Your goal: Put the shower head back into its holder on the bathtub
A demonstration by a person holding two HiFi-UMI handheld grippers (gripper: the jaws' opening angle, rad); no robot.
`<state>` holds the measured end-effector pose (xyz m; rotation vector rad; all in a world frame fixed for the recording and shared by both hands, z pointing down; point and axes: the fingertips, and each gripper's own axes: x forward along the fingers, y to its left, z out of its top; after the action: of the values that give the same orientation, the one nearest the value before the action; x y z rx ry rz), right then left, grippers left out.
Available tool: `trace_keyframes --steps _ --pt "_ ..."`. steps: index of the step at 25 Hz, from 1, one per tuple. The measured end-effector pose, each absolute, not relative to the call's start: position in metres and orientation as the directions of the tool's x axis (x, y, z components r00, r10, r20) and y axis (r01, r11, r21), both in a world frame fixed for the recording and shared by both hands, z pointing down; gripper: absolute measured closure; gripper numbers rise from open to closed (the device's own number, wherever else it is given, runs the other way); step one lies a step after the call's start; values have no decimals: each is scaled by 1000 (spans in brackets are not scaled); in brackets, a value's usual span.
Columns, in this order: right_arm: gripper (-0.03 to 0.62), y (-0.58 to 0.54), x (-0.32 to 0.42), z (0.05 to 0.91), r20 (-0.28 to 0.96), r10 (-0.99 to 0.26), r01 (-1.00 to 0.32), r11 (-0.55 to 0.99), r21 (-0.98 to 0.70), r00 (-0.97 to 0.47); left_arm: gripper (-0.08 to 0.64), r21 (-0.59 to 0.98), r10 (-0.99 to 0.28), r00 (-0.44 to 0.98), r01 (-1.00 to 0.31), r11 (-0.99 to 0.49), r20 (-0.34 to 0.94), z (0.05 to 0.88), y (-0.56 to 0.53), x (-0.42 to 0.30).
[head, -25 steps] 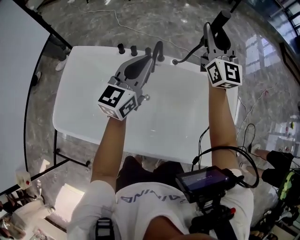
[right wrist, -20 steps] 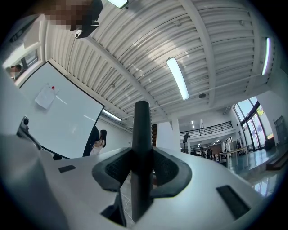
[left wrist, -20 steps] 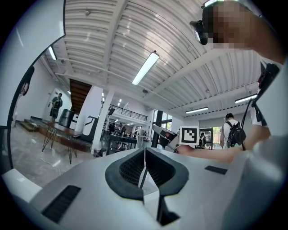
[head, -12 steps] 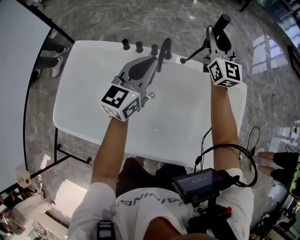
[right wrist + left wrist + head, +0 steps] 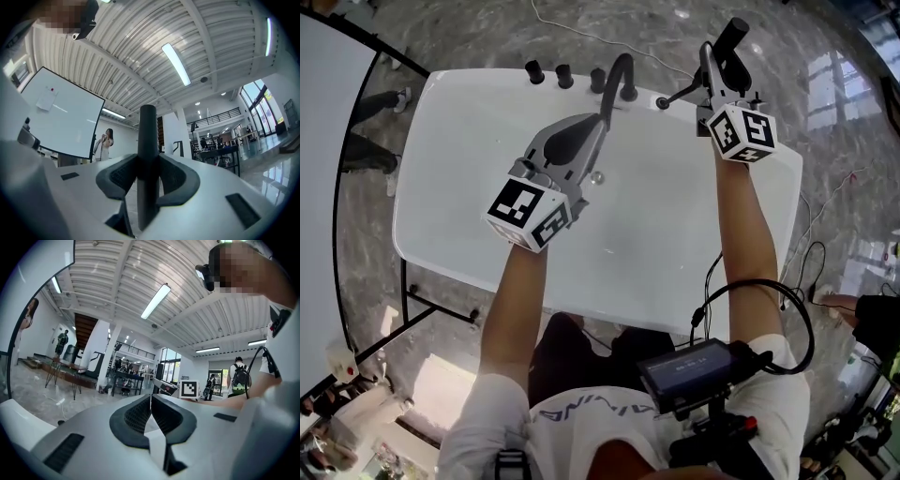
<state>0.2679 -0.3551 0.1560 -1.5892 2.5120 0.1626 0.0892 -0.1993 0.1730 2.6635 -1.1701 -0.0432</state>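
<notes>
The black shower head (image 5: pixel 731 39) is a thin rod-shaped handle, and my right gripper (image 5: pixel 718 67) is shut on it above the far right corner of the white bathtub (image 5: pixel 469 122). Its black hose (image 5: pixel 682 92) runs down to a fitting on the tub's far rim. In the right gripper view the handle (image 5: pixel 148 136) stands upright, pinched between the jaws of the right gripper (image 5: pixel 147 174). My left gripper (image 5: pixel 598 124) is shut and holds nothing, over the tub just in front of the curved black spout (image 5: pixel 621 75). Its closed jaws fill the left gripper (image 5: pixel 151 401) view. I cannot make out the holder.
Three black knobs (image 5: pixel 564 73) line the tub's far rim left of the spout. The tub stands on a black frame (image 5: pixel 412 300) on a marble floor. Cables (image 5: pixel 797 309) and a screen rig (image 5: pixel 694 367) hang at the person's right. A bystander's arm (image 5: pixel 862 314) is at far right.
Both grippers have sunk closer to the tub's far rim. The left one now sits just before the spout. The right one still grips the shower head.
</notes>
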Motion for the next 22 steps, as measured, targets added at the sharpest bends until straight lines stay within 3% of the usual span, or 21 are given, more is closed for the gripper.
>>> trace_keyframes --steps 22 --pt "453 -410 274 311 -93 -919 -918 391 -72 -384 535 291 -758 640 -755 -588 129 308 -187 53"
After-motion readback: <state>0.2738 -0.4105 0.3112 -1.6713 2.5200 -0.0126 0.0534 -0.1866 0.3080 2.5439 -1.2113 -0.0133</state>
